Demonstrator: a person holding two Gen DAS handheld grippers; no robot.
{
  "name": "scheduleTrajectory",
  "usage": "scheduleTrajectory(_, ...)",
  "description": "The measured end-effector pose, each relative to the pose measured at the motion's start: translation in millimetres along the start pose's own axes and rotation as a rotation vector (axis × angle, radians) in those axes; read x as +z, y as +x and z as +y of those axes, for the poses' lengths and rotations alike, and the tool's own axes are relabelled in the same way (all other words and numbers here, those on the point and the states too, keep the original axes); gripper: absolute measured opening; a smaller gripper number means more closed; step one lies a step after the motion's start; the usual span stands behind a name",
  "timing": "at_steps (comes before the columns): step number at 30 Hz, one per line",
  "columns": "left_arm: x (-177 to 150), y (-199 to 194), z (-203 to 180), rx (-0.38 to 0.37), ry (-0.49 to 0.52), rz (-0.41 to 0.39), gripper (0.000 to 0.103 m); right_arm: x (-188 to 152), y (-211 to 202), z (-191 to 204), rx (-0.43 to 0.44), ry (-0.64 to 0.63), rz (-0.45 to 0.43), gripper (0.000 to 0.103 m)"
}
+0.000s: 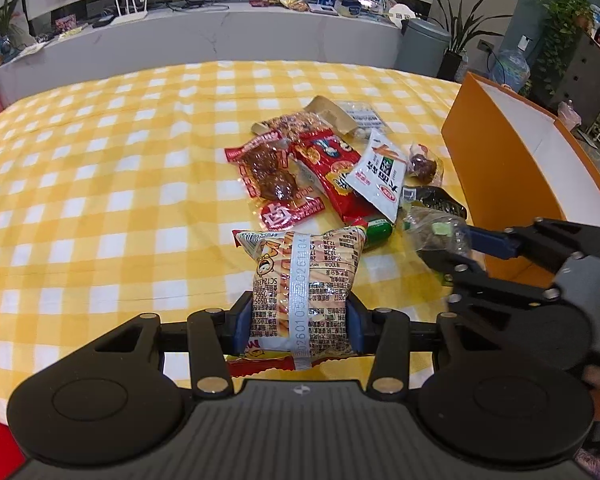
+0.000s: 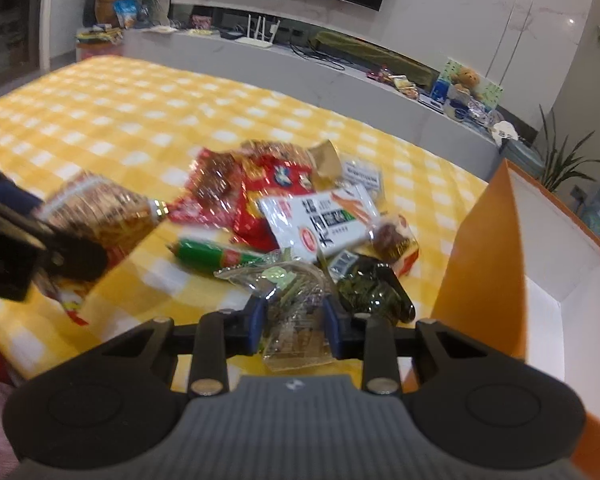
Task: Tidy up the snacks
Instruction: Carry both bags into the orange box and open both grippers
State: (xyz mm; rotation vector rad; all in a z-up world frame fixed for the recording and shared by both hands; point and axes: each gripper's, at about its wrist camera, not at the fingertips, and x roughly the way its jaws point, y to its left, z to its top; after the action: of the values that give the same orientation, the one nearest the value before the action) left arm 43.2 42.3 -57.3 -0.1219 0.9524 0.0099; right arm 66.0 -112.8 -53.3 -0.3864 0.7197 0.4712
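So barely started: orange box looks empty inside, and the snack pile sits just beside it. Left gripper is clamped on a fries bag, right gripper pinches a clear packet.

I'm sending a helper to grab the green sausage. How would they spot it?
Start at the orange box on the checked cloth; the snack pile lies beside it. The sausage lies at the pile's near edge, the only plain green tube among flat packets.
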Motion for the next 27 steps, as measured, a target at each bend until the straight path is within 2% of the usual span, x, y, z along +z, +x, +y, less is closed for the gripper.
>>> scheduleTrajectory(5, 6, -16, -5, -0.002, 0.015, -0.004, 0.051, 14, -33, -15, 0.079, 0.048, -0.01, 0.029)
scheduleTrajectory(8, 15, -25, -14, -0.024, 0.033, -0.011, 0.051, 23, -53, -25, 0.097, 0.044, -0.016, 0.029)
scheduleTrajectory(15, 53, -36, -51, -0.091, 0.135, 0.003, 0.051, 47, -83, -66, 0.155, 0.079, 0.025, 0.029)
scheduleTrajectory(21, 95, -45, -98, -0.131, 0.251, -0.077, 0.051, 69, -96, -113, 0.085, 0.077, 0.036, 0.029)
scheduleTrajectory(27, 133, -35, -157, -0.207, 0.34, -0.132, 0.051, 78, -98, -179, 0.015, 0.187, 0.064, 0.029)
